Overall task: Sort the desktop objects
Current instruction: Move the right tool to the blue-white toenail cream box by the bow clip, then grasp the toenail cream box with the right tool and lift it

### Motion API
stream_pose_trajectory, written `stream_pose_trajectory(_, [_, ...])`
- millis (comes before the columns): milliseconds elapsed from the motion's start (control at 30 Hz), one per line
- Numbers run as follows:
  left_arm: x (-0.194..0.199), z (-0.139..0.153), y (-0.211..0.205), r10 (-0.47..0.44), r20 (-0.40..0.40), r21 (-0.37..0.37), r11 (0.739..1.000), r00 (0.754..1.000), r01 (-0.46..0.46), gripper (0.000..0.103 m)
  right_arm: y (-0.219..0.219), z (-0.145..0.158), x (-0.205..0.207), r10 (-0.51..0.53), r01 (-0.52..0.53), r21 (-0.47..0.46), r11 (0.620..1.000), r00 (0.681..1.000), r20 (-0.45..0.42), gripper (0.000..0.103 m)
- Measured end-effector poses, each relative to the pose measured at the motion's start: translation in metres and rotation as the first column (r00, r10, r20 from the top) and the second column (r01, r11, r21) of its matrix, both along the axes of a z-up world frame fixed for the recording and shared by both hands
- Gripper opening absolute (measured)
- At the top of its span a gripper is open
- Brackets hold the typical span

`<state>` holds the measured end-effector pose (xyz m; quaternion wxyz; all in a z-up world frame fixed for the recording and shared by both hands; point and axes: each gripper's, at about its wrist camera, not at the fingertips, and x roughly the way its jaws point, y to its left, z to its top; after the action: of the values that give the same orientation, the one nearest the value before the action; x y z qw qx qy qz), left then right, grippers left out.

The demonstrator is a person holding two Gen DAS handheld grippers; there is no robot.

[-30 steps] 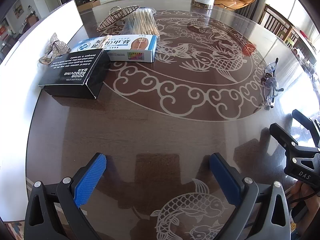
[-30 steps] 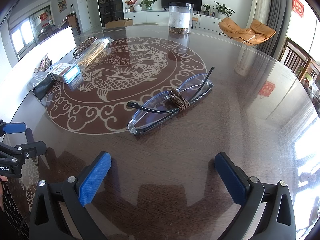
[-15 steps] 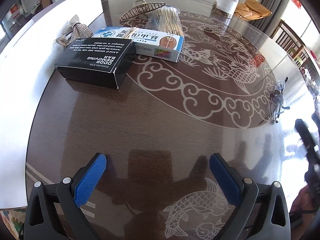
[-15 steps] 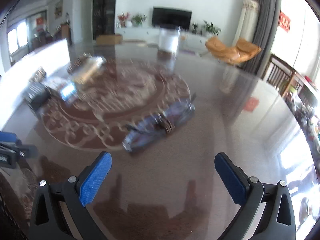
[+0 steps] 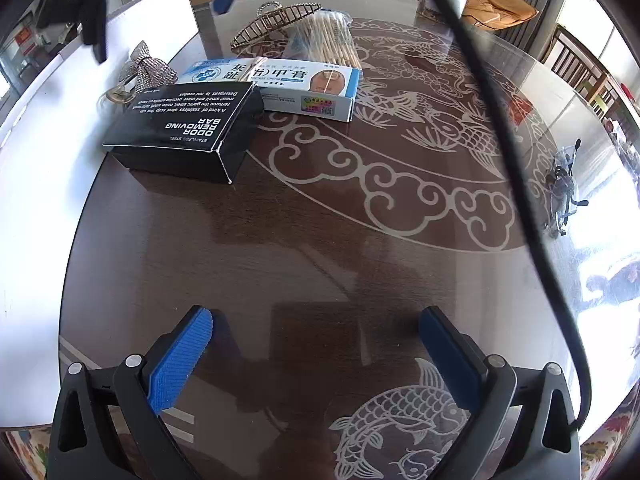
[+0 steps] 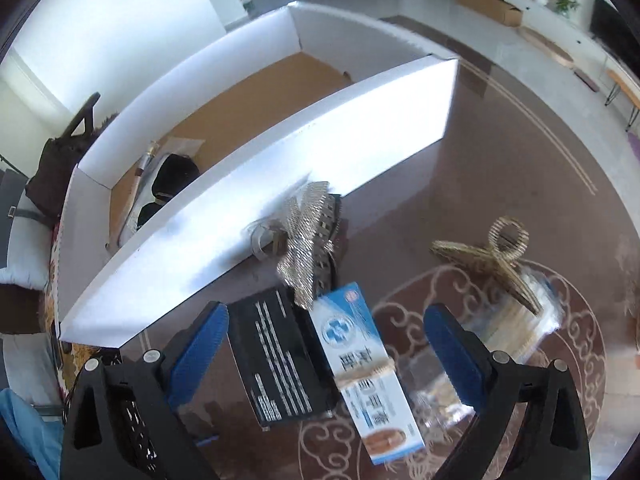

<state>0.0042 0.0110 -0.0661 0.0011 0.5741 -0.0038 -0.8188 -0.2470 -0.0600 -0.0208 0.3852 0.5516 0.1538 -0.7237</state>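
Observation:
A black soap box (image 5: pixel 180 130) lies at the table's left, touching a blue-and-white cream box (image 5: pixel 292 88). Behind them lie a silver bow clip (image 5: pixel 146 72), a gold hair claw (image 5: pixel 276 28) and a bag of wooden sticks (image 5: pixel 326 40). Glasses (image 5: pixel 562 188) lie at the far right. My left gripper (image 5: pixel 316 344) is open and empty, low over bare table. My right gripper (image 6: pixel 326 354) is open, hovering above the black box (image 6: pixel 280 360) and the cream box (image 6: pixel 368 372). The bow clip (image 6: pixel 308 240) and hair claw (image 6: pixel 492 260) show beyond it.
A white cardboard box (image 6: pixel 248 200) with a brown floor stands along the table's left edge, holding a few items (image 6: pixel 160 188). A black cable (image 5: pixel 516 168) hangs across the left wrist view. The round dark table (image 5: pixel 360 248) carries a fish pattern.
My right gripper has swung away from the glasses, across the table to above the two boxes, its cable now crossing the left wrist view. The left gripper has barely moved.

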Motion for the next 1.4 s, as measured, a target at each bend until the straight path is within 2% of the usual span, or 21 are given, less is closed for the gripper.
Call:
stream_pose_trajectory(100, [-0.004,-0.01,0.02,-0.005,-0.007,0.001,1.0,1.0,0.005,0.103,-0.037,-0.017,0.002,0.07,-0.07,0.014,0.997,0.997,-0.026,0.099])
stream_pose_trajectory(167, [-0.005,-0.015,0.033,-0.001,-0.01,0.0,1.0,1.0,0.001,0.103,-0.049,-0.028,-0.001,0.073,-0.068,0.067,0.995,0.995,-0.062,0.095])
stream_pose_trajectory(200, [-0.006,-0.018,0.04,-0.002,-0.011,0.0,1.0,1.0,0.002,0.103,-0.052,-0.033,-0.001,0.075,-0.068,0.098,0.993,0.995,-0.068,0.074])
stream_pose_trajectory(233, [-0.007,-0.021,0.046,-0.004,-0.013,0.0,1.0,1.0,0.004,0.103,-0.051,-0.039,-0.003,0.085,-0.081,0.105,0.991,0.996,-0.036,0.045])
stream_pose_trajectory(300, [-0.009,-0.027,0.058,-0.008,-0.015,0.0,1.0,1.0,0.008,0.103,-0.042,-0.043,-0.002,0.083,-0.074,0.154,0.985,0.995,-0.053,0.028])
stream_pose_trajectory(333, [-0.011,-0.03,0.064,-0.008,-0.015,0.0,1.0,1.0,0.008,0.103,-0.032,-0.044,-0.002,0.076,-0.066,0.158,0.985,0.996,-0.053,0.025])
stream_pose_trajectory(500, [-0.02,-0.044,0.091,0.001,-0.011,0.001,1.0,1.0,-0.001,0.103,0.04,-0.046,0.011,-0.041,0.053,0.17,0.984,0.996,-0.077,0.023])
stream_pose_trajectory(667, [-0.02,-0.057,0.112,0.018,-0.001,0.023,1.0,1.0,-0.018,0.103,0.125,-0.047,0.067,-0.139,0.152,0.151,0.977,0.986,-0.097,0.023])
stream_pose_trajectory(767, [-0.021,-0.063,0.12,0.038,0.0,0.054,0.998,0.999,-0.038,0.103,0.177,-0.049,0.107,-0.221,0.236,0.133,0.963,0.968,-0.119,0.023])
stream_pose_trajectory(867, [-0.024,-0.07,0.124,0.063,-0.002,0.084,0.995,0.998,-0.063,0.103,0.205,-0.051,0.148,-0.264,0.265,0.028,0.964,0.964,-0.035,0.023])
stream_pose_trajectory(900, [-0.025,-0.072,0.126,0.071,-0.002,0.091,0.993,0.997,-0.07,0.103,0.211,-0.05,0.159,-0.28,0.28,0.004,0.96,0.96,-0.027,0.027])
stream_pose_trajectory(967, [-0.026,-0.076,0.127,0.081,-0.003,0.096,0.992,0.997,-0.08,0.103,0.231,-0.039,0.175,-0.332,0.33,-0.058,0.942,0.942,-0.039,0.051])
stream_pose_trajectory(1000, [-0.027,-0.079,0.13,0.085,-0.003,0.096,0.992,0.996,-0.084,0.103,0.242,-0.03,0.183,-0.376,0.37,-0.09,0.925,0.924,-0.066,0.077])
stream_pose_trajectory(1033, [-0.029,-0.081,0.129,0.09,-0.004,0.099,0.991,0.996,-0.089,0.103,0.24,-0.022,0.193,-0.421,0.409,-0.109,0.906,0.9,-0.115,0.093])
stream_pose_trajectory(1067, [-0.033,-0.083,0.127,0.099,-0.005,0.109,0.989,0.995,-0.098,0.103,0.252,-0.015,0.201,-0.458,0.445,-0.107,0.889,0.87,-0.183,0.095])
stream_pose_trajectory(1133, [-0.054,-0.083,0.116,0.12,-0.005,0.142,0.983,0.993,-0.118,0.103,0.253,-0.006,0.206,-0.469,0.487,-0.026,0.873,0.822,-0.324,0.095])
stream_pose_trajectory(1233, [-0.071,-0.089,0.105,0.138,-0.012,0.177,0.975,0.99,-0.134,0.103,0.251,-0.009,0.189,-0.44,0.525,0.086,0.847,0.781,-0.444,0.095])
stream_pose_trajectory(1333, [-0.069,-0.09,0.113,0.124,-0.018,0.202,0.972,0.992,-0.118,0.103,0.234,-0.019,0.167,-0.411,0.497,0.103,0.862,0.802,-0.434,0.095])
stream_pose_trajectory(1400, [-0.064,-0.09,0.119,0.123,-0.027,0.196,0.974,0.992,-0.115,0.103,0.208,-0.028,0.164,-0.373,0.433,0.087,0.897,0.849,-0.375,0.093])
